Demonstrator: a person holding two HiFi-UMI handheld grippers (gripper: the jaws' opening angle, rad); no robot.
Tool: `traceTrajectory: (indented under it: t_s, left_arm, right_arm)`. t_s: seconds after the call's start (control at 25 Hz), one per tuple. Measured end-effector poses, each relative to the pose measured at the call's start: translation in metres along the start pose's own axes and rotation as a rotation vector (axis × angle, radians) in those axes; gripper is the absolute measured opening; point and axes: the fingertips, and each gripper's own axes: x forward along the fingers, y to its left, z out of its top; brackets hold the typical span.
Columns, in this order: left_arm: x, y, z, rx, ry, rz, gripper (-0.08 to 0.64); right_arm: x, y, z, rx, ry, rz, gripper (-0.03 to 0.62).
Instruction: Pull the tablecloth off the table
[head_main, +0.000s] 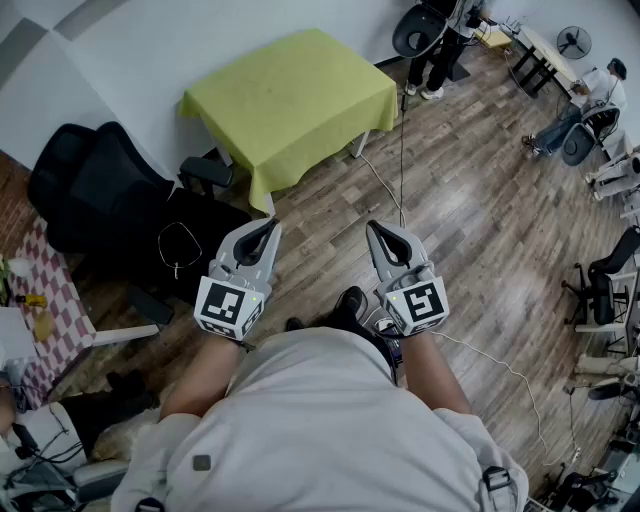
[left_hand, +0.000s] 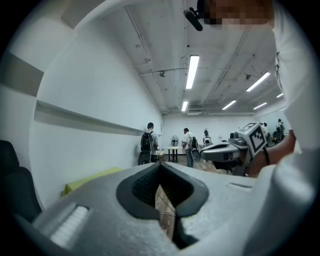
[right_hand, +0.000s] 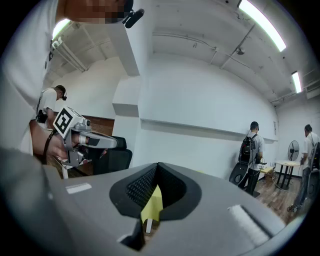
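Observation:
A yellow-green tablecloth (head_main: 295, 98) covers a small table against the far white wall; it hangs over the table's edges. My left gripper (head_main: 270, 226) and right gripper (head_main: 374, 229) are held side by side in front of me, well short of the table, both shut with nothing between the jaws. In the left gripper view the cloth (left_hand: 92, 179) shows as a yellow strip at lower left, past the shut left gripper (left_hand: 161, 166). Through the gap below the tips of the shut right gripper (right_hand: 157, 166) I see the cloth (right_hand: 151, 204) and a white table leg (right_hand: 147, 225).
A black office chair (head_main: 110, 190) stands left of the table. A checked-cloth table (head_main: 50, 300) is at far left. A cable (head_main: 402, 140) runs across the wooden floor (head_main: 480, 230). People stand and sit at the back right (head_main: 440, 40), near desks and chairs.

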Motion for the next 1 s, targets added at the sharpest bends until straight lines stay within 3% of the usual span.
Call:
traceTrajectory:
  t_s: [0.48, 1.0]
  left_arm:
    - [0.075, -0.01, 0.006, 0.025, 0.011, 0.023, 0.003]
    - [0.208, -0.035, 0.02, 0.039, 0.021, 0.065, 0.003]
  right_arm:
    - [0.006, -0.077, -0.015, 0.024, -0.001, 0.005, 0.011]
    - [0.003, -0.218, -0.028, 0.008, -0.027, 0.017, 0.011]
